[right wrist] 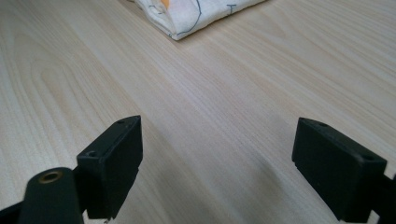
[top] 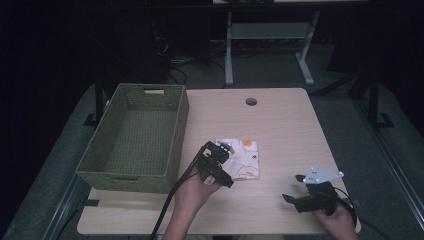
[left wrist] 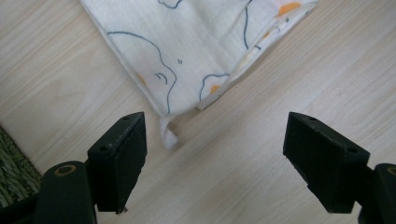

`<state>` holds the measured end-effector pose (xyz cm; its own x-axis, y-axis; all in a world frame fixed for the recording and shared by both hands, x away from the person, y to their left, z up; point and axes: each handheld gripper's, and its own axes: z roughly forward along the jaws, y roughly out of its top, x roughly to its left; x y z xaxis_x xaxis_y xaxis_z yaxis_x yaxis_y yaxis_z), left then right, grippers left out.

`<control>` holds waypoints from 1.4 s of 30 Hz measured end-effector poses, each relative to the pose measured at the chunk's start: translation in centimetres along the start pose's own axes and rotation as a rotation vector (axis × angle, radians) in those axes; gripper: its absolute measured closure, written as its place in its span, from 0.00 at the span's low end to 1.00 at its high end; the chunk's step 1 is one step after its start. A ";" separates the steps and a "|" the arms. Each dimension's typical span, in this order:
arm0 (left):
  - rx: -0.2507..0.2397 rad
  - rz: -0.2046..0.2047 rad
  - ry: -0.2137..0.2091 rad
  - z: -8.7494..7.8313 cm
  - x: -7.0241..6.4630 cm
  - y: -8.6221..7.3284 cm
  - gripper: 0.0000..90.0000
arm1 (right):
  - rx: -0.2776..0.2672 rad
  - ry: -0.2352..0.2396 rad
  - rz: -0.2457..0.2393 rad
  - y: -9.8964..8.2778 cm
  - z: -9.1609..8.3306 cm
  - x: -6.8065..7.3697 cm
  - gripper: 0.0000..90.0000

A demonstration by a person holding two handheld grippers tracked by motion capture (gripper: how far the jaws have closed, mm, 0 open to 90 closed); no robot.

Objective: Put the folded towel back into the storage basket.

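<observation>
Hovering left gripper (left wrist: 212,140), jaws wide apart, over near corner of folded printed cloth (top: 243,157) lying mid-table beside woven basket (top: 132,137), probably lining up for pinch. Resting right gripper (top: 300,192) aside, jaws apart, empty.

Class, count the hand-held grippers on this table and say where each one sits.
2. The left hand-held gripper is at the near-left corner of the folded white patterned cloth, jaws open. The right hand-held gripper is near the light wooden table's front right, jaws open.
</observation>
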<state>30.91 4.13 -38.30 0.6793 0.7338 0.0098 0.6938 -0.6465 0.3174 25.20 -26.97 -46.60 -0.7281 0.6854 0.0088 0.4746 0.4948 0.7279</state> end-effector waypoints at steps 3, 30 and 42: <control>0.000 0.005 -0.002 -0.1 0.0 0.3 0.24 | 0.002 0.002 -0.002 0.0 0.0 0.1 0.18; 0.012 0.014 0.015 0.0 0.7 4.1 0.25 | -0.002 0.001 0.004 0.1 0.1 -0.1 0.18; 0.036 -0.008 -0.011 2.2 1.3 7.0 0.26 | -0.003 0.005 0.004 0.2 0.0 -0.1 0.18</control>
<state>37.21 0.11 -38.11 0.6760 0.7369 -0.0034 0.7074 -0.6476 0.2830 25.39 -26.97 -46.47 -0.7289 0.6844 0.0149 0.4758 0.4908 0.7299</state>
